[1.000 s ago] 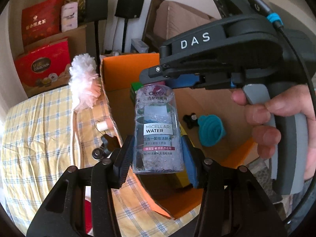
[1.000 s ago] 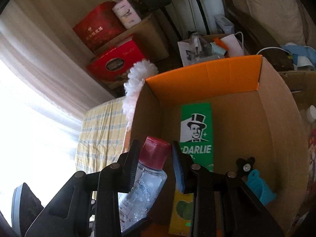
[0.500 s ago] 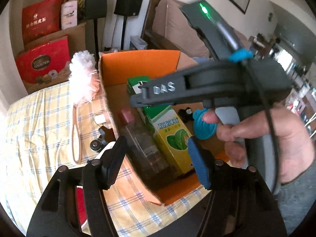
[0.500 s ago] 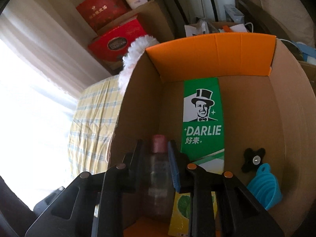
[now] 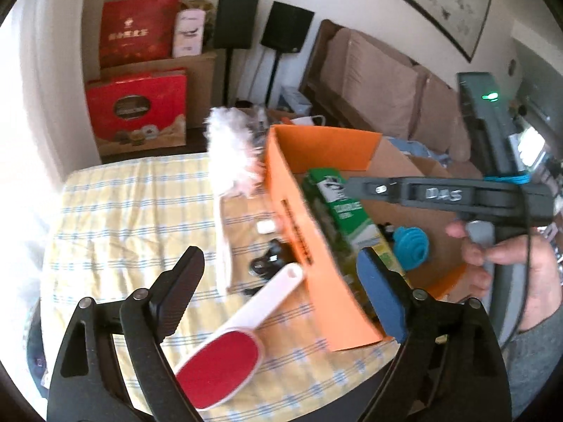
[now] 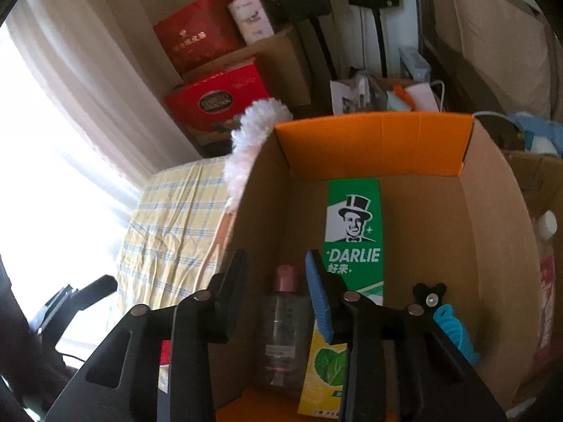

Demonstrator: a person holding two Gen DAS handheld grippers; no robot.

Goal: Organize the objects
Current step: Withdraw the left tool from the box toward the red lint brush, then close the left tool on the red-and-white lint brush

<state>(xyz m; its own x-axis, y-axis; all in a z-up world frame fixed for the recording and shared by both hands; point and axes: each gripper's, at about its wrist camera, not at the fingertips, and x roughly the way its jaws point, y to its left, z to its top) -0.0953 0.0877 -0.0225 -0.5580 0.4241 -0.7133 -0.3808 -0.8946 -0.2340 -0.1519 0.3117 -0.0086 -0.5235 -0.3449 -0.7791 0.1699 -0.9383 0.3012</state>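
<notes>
Both claws are opening: the right claw (image 6: 274,292) lets go of the bottle (image 6: 283,323) in the box (image 6: 492,218), and the left claw (image 5: 278,281) holds nothing.

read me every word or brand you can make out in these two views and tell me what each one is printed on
"DARLIE": green toothpaste box lying in the cardboard box.
"DAS": side of the right gripper.
Chinese characters under "DARLIE": too small to read.
Gold lettering on the red gift boxes: blurred.
Label on the clear bottle: too small.
Print on the yellow carton and the orange flap: blurred.
</notes>
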